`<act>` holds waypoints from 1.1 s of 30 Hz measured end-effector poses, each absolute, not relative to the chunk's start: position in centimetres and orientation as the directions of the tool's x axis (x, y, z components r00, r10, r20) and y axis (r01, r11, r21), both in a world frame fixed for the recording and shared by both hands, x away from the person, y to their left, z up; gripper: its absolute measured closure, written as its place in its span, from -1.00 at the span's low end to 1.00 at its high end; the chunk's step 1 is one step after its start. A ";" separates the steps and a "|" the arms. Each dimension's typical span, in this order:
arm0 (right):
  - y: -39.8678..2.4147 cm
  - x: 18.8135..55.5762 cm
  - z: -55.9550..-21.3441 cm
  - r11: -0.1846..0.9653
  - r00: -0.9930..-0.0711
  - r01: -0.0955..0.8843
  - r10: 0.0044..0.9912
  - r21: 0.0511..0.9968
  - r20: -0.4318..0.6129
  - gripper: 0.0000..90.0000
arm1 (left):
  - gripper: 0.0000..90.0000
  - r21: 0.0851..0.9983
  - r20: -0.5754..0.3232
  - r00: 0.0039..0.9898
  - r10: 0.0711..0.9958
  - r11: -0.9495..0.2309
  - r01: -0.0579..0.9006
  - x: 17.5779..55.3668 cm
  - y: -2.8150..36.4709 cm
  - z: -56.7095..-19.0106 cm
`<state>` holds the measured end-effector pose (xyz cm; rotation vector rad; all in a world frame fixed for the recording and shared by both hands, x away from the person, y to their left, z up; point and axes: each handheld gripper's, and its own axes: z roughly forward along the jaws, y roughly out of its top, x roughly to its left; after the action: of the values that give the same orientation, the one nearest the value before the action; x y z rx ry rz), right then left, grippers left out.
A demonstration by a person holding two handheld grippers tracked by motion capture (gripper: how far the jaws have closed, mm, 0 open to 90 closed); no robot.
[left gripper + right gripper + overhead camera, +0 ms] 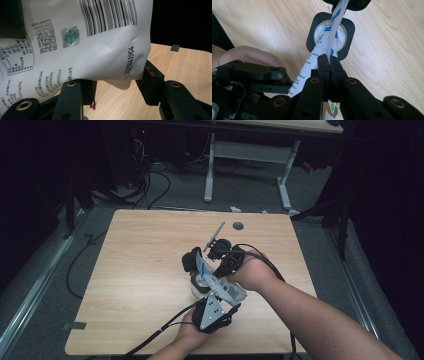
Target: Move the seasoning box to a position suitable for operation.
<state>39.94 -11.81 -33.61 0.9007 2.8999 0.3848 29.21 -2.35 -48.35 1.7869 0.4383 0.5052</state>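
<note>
Wooden table, white printed pouch held above its middle over a black-rimmed white cup, right gripper jaws pinched tight on the pouch's edge, left gripper jaws half-open, clasping the pouch's lower corner.

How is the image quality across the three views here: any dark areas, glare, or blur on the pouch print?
High view: the table is evenly lit, the surroundings fall into deep dark, and the pouch is small, its print unreadable. Left gripper view: the pouch is sharp, barcode and date code legible, no glare, background black. Right gripper view: the wood grain is crisp, and the right gripper looks slightly soft up close.
</note>
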 end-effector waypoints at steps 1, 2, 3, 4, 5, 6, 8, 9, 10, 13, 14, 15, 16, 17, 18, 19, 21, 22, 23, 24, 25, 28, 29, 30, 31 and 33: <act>-11.8 39.9 -33.5 0.798 -0.825 0.545 0.565 0.259 -0.006 1.00 | 0.21 0.965 0.114 0.836 0.536 -0.261 0.036 29.2 -2.3 -48.3; -11.7 39.9 -33.5 0.799 -0.827 0.541 0.562 0.261 -0.007 1.00 | 0.21 0.965 0.114 0.836 0.536 -0.260 0.034 29.2 -2.3 -48.3; -11.7 39.9 -33.5 0.798 -0.826 0.542 0.564 0.264 -0.006 1.00 | 0.21 0.966 0.114 0.836 0.537 -0.258 0.034 29.2 -2.3 -48.3; -11.7 39.9 -33.5 0.798 -0.827 0.540 0.562 0.267 -0.005 1.00 | 0.21 0.966 0.113 0.836 0.537 -0.257 0.034 29.2 -2.3 -48.3; -11.7 39.9 -33.5 0.798 -0.827 0.540 0.562 0.267 -0.005 1.00 | 0.21 0.966 0.113 0.836 0.537 -0.256 0.035 29.2 -2.3 -48.3; -11.7 39.9 -33.5 0.798 -0.827 0.541 0.563 0.267 -0.005 1.00 | 0.21 0.966 0.112 0.836 0.537 -0.256 0.034 29.2 -2.3 -48.3; -11.7 40.0 -33.4 0.797 -0.826 0.543 0.563 0.265 -0.002 1.00 | 0.21 0.966 0.113 0.836 0.537 -0.257 0.034 29.2 -2.2 -48.2; -11.7 40.0 -33.4 0.797 -0.826 0.543 0.563 0.265 -0.002 1.00 | 0.21 0.966 0.113 0.836 0.538 -0.256 0.035 29.2 -2.2 -48.2; -11.6 40.0 -33.4 0.798 -0.827 0.542 0.562 0.264 -0.003 1.00 | 0.21 0.966 0.113 0.835 0.538 -0.256 0.034 29.2 -2.2 -48.2; -11.5 39.9 -33.4 0.798 -0.825 0.544 0.565 0.258 -0.007 1.00 | 0.21 0.966 0.114 0.835 0.539 -0.257 0.034 29.3 -2.2 -48.2; -11.5 40.0 -33.4 0.799 -0.826 0.543 0.564 0.259 -0.007 1.00 | 0.21 0.966 0.114 0.835 0.539 -0.257 0.034 29.3 -2.2 -48.2; -11.6 40.0 -33.4 0.799 -0.827 0.541 0.562 0.262 -0.007 1.00 | 0.21 0.966 0.114 0.834 0.539 -0.256 0.033 29.3 -2.2 -48.2; -11.6 40.0 -33.4 0.800 -0.827 0.541 0.562 0.262 -0.009 1.00 | 0.21 0.966 0.115 0.834 0.540 -0.256 0.032 29.3 -2.2 -48.2; -11.5 40.0 -33.3 0.799 -0.827 0.540 0.562 0.263 -0.009 1.00 | 0.21 0.966 0.115 0.834 0.540 -0.256 0.032 29.3 -2.2 -48.2; -11.5 40.0 -33.3 0.799 -0.827 0.540 0.562 0.264 -0.008 1.00 | 0.21 0.966 0.115 0.834 0.540 -0.255 0.032 29.3 -2.2 -48.2; -11.6 40.0 -33.3 0.798 -0.827 0.541 0.562 0.265 -0.006 1.00 | 0.21 0.966 0.115 0.834 0.540 -0.255 0.032 29.3 -2.2 -48.2; -11.6 40.0 -33.3 0.797 -0.827 0.541 0.563 0.267 -0.005 1.00 | 0.21 0.967 0.115 0.834 0.540 -0.254 0.032 29.3 -2.2 -48.2; -11.5 40.0 -33.3 0.798 -0.826 0.542 0.563 0.265 -0.006 1.00 | 0.21 0.966 0.116 0.833 0.541 -0.255 0.031 29.3 -2.2 -48.2; -11.6 40.0 -33.3 0.798 -0.827 0.541 0.562 0.267 -0.004 1.00 | 0.21 0.966 0.115 0.833 0.541 -0.255 0.031 29.3 -2.2 -48.1; -11.6 40.0 -33.3 0.798 -0.828 0.540 0.561 0.268 -0.004 1.00 | 0.21 0.967 0.114 0.833 0.541 -0.254 0.032 29.3 -2.2 -48.1; -11.6 40.0 -33.3 0.797 -0.827 0.541 0.563 0.268 -0.004 1.00 | 0.21 0.967 0.113 0.833 0.541 -0.253 0.033 29.3 -2.3 -48.1; -11.6 40.0 -33.4 0.797 -0.827 0.541 0.563 0.268 -0.004 1.00 | 0.21 0.968 0.112 0.833 0.542 -0.251 0.033 29.3 -2.3 -48.1; -11.6 40.0 -33.4 0.798 -0.827 0.541 0.563 0.266 -0.007 1.00 | 0.21 0.967 0.113 0.833 0.542 -0.252 0.032 29.3 -2.3 -48.1; -11.5 40.0 -33.4 0.797 -0.825 0.544 0.565 0.264 -0.006 1.00 | 0.21 0.967 0.114 0.833 0.542 -0.252 0.032 29.3 -2.3 -48.1; -11.5 40.0 -33.4 0.796 -0.825 0.544 0.566 0.264 -0.006 1.00 | 0.21 0.966 0.117 0.832 0.542 -0.257 0.031 29.3 -2.3 -48.1; -11.5 40.1 -33.4 0.797 -0.826 0.541 0.563 0.267 -0.006 1.00 | 0.21 0.967 0.113 0.833 0.542 -0.252 0.033 29.4 -2.3 -48.0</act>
<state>40.07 -11.53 -33.38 0.8921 2.8968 0.3905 29.36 -2.30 -48.04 1.7757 0.4414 0.5112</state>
